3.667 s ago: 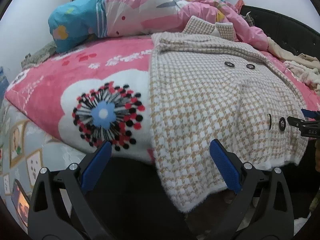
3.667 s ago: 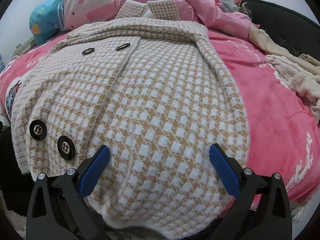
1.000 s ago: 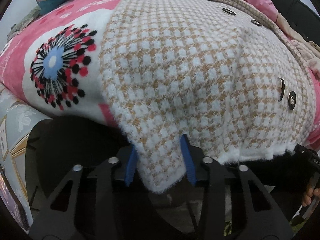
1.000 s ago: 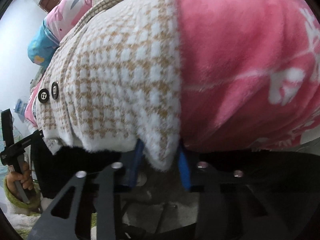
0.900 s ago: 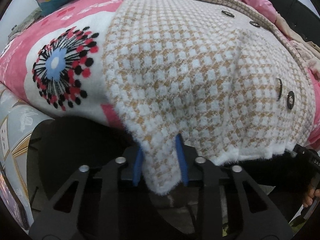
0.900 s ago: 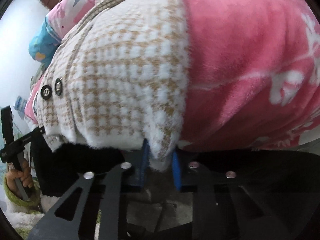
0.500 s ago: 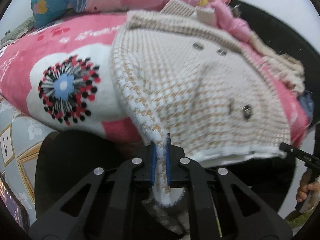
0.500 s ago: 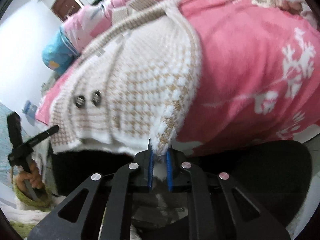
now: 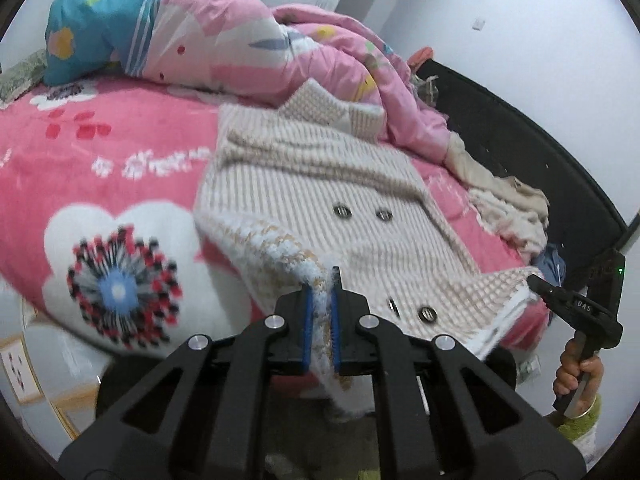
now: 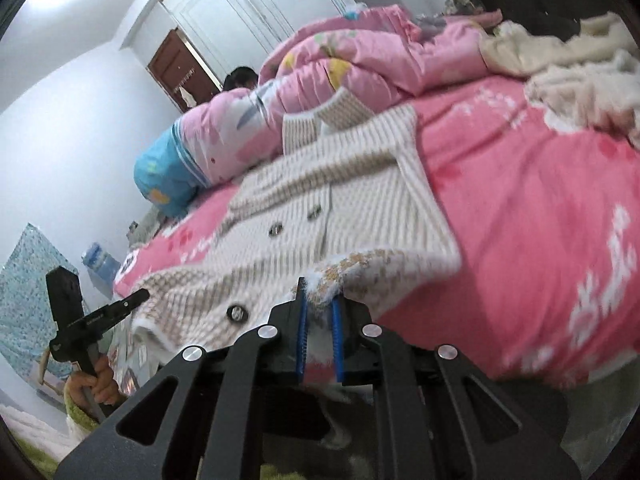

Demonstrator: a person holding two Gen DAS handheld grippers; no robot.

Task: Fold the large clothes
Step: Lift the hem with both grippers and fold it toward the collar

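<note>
The coat (image 9: pixel 320 200) lay on the bed (image 9: pixel 100 152), its collar toward the quilt (image 9: pixel 240 52) heaped behind it. The left gripper (image 9: pixel 320 316) pinched the coat's near left hem corner, the right gripper (image 10: pixel 320 332) its near right corner. A clothes pile (image 9: pixel 508 204) lay right of the coat.

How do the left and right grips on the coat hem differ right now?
The left gripper pinches the hem corner of the houndstooth coat on the flower-print side of the blanket; the right gripper pinches the opposite corner, on the side of the beige clothes pile. The left gripper's pinched edge hangs down past the blue pads; the right's barely reaches between them. Both are shut on the hem, lifted off the bed.
</note>
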